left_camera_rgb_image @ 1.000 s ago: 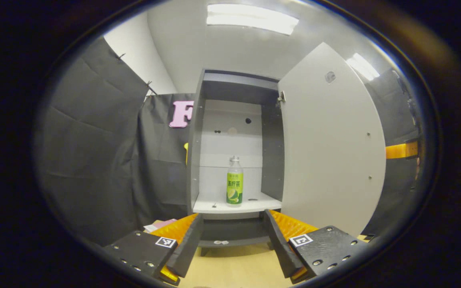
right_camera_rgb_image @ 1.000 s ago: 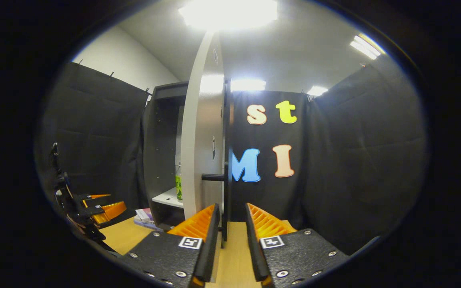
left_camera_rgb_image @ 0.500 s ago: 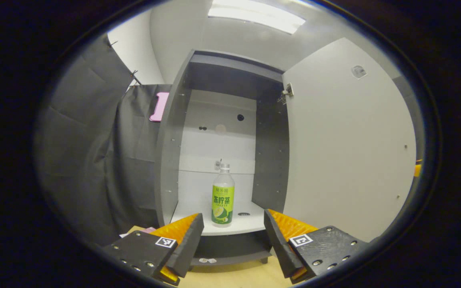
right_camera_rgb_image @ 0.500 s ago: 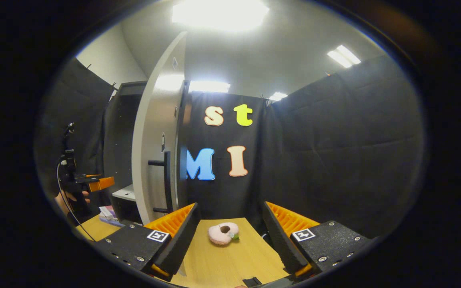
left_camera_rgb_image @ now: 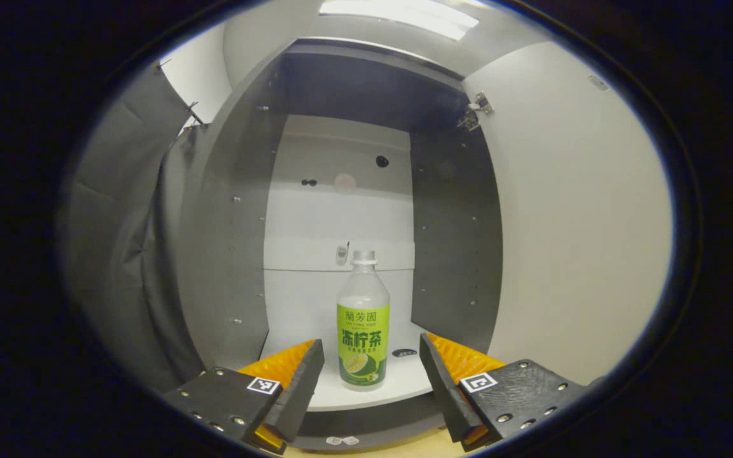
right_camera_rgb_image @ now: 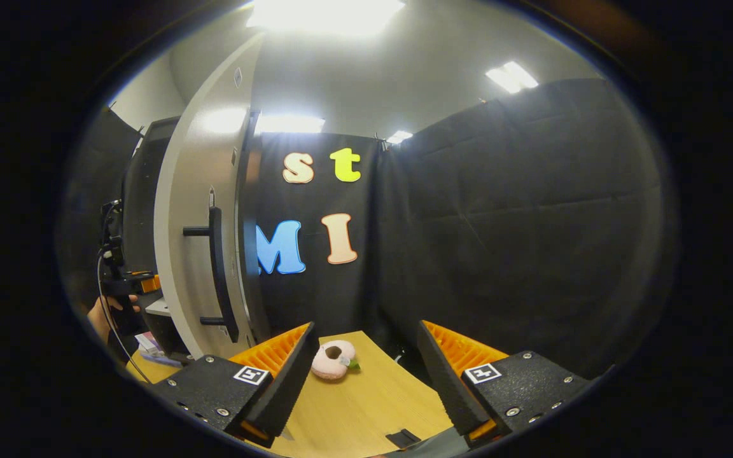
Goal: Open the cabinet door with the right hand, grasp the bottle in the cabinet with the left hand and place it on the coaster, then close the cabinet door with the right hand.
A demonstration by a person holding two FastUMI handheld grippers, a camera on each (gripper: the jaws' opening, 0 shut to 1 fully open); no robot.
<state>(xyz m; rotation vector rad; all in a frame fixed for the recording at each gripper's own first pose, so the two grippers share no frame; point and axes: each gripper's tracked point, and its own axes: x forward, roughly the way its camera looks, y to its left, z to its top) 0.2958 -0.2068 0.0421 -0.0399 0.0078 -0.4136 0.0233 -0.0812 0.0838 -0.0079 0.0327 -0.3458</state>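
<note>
The spread left gripper (left_camera_rgb_image: 371, 388) faces the upright clear green-labelled plastic bottle (left_camera_rgb_image: 363, 327) on the grey cabinet's white shelf (left_camera_rgb_image: 398, 381), perhaps not touching it, while the right gripper (right_camera_rgb_image: 363, 375) gapes empty beside the swung-open pale cabinet door (right_camera_rgb_image: 188, 242).

- The bottle (left_camera_rgb_image: 363, 324) is seen as clear at the top, with a white cap and a green and yellow-green label.
- The cabinet (left_camera_rgb_image: 233, 242) is shown with dark grey side walls, a white back panel and a white shelf.
- The cabinet door (left_camera_rgb_image: 570, 222) is coloured pale grey-white; its handle (right_camera_rgb_image: 216, 273) is black.
- The table (right_camera_rgb_image: 366, 407) is finished in light wood grain.
- The plush toy (right_camera_rgb_image: 333, 360) is coloured pink, with a small green bit.
</note>
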